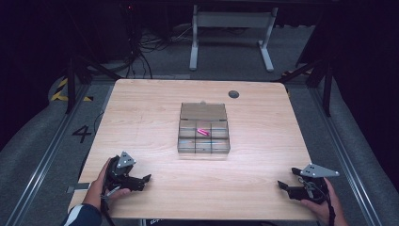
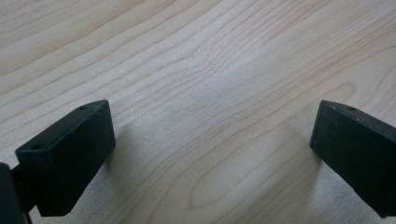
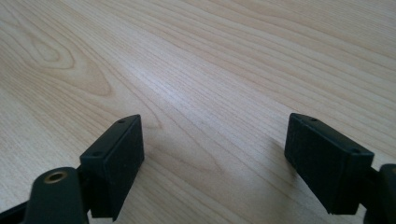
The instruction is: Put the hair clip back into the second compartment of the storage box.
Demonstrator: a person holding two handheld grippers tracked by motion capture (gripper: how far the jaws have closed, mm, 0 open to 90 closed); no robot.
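I've got the left gripper (image 1: 141,181) at seven o'clock and the right gripper (image 1: 288,188) at five, both jaws spread wide and empty over bare table (image 1: 150,103). Dead centre sits the clear box (image 1: 203,134), a pink piece (image 1: 203,132) inside. Nothing touched yet, I reckon.

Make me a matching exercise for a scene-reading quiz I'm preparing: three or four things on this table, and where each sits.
Things:
1. clear compartment box
2. pink item
3. left claw
4. right claw

Places:
A. near right corner of the table
B. middle of the table
C. near left corner
D. inside a box compartment

Pairs: 1-B, 2-D, 3-C, 4-A
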